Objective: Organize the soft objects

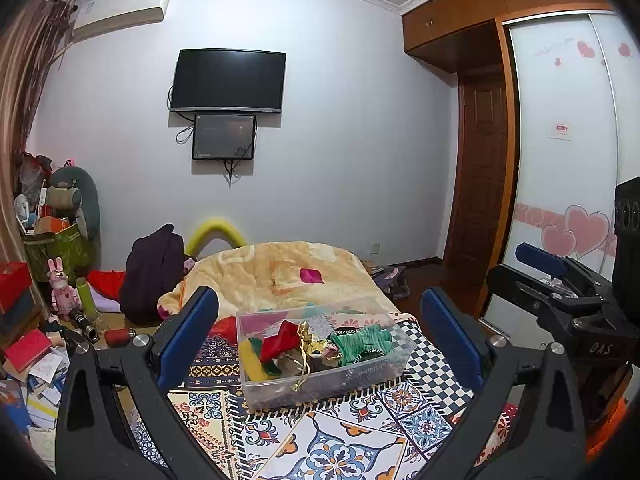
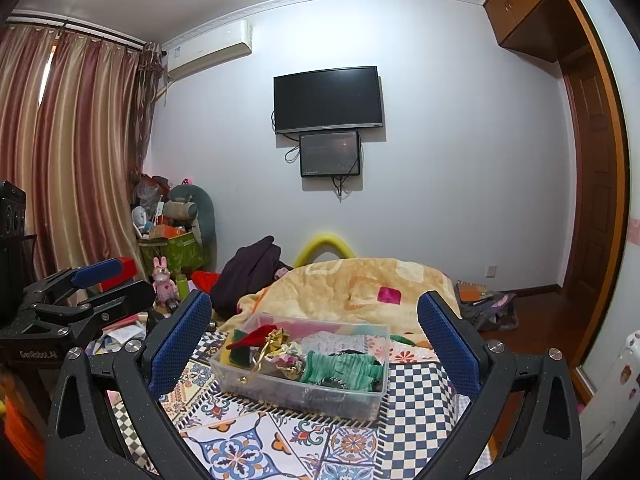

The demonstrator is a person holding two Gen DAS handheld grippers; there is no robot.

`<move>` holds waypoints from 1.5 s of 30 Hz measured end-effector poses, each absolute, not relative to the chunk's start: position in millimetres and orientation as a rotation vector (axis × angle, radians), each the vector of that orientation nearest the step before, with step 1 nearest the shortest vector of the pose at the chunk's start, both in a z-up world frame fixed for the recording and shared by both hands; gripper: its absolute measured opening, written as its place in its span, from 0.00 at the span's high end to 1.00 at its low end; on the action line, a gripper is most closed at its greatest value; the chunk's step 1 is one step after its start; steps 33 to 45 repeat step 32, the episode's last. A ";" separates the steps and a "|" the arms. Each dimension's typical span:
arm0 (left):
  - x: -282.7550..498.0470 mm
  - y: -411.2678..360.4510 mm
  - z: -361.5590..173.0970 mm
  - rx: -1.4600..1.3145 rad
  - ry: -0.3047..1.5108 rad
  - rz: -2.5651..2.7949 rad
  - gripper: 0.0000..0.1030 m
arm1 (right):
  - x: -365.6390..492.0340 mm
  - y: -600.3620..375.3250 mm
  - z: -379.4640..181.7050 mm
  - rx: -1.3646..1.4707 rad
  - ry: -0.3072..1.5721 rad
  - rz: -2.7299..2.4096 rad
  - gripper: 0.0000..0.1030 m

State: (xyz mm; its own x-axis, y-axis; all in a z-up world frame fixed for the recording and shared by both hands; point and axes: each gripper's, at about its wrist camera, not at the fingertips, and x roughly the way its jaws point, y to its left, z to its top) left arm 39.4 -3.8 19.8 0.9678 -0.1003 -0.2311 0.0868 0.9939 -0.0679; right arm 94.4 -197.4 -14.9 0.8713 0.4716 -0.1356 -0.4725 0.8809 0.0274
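Left wrist view: the left gripper (image 1: 320,332) is hovering with fingers spread wide, gripping nothing. The right gripper (image 2: 314,332) is doing likewise. A clear bin (image 1: 320,384) of soft objects (image 1: 360,342) is sitting mid-bedspread (image 1: 340,440), untouched.

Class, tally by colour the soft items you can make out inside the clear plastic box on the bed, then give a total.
In the clear box:
Red cloth: 1
Gold pouch: 1
Green knit piece: 1
Yellow-and-green felt: 1
Floral fabric: 1
Total: 5 distinguishable; others lie hidden underneath.
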 end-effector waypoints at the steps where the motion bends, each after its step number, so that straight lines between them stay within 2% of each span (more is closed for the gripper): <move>1: 39.1 -3.8 20.4 -0.057 0.236 -0.095 0.00 | 94.2 -197.9 -14.8 -0.006 0.141 0.494 0.00; 45: 31.3 -6.3 24.7 -0.061 0.229 -0.119 0.00 | 91.9 -197.5 -10.6 -0.015 0.136 0.494 0.00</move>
